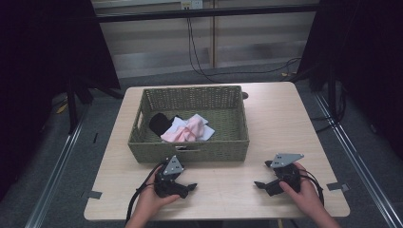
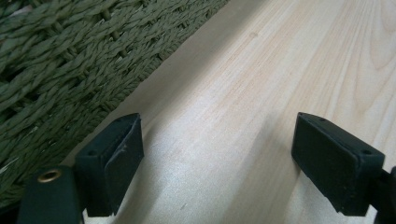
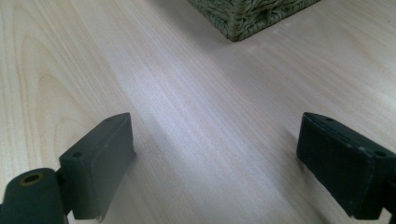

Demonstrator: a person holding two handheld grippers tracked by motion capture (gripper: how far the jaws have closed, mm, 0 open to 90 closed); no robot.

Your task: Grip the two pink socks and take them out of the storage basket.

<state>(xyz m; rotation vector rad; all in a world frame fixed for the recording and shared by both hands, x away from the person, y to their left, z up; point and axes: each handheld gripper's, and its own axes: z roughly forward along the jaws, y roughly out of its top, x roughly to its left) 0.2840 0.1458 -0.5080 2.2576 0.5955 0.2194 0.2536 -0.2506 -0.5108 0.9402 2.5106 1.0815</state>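
A green woven basket (image 1: 190, 147) stands in the middle of the light wooden table (image 1: 280, 114). Inside it lie a black cloth (image 1: 160, 123), a pink cloth (image 1: 183, 133) and a white cloth (image 1: 202, 129) in a loose pile. My left gripper (image 1: 187, 175) rests on the table just in front of the basket's front wall, open with nothing between its jaws; in the left gripper view (image 2: 217, 121) the basket wall (image 2: 60, 65) runs along the left. My right gripper (image 1: 263, 174) lies low over the table to the front right, open and empty; its own view (image 3: 215, 119) shows a basket corner (image 3: 243, 16) ahead.
Bare wood stretches between the two grippers and to the right of the basket. Dark cables (image 1: 199, 52) hang down behind the table. Black curtains (image 1: 43, 57) close off both sides. A tape mark (image 1: 92, 194) sits near the front left table edge.
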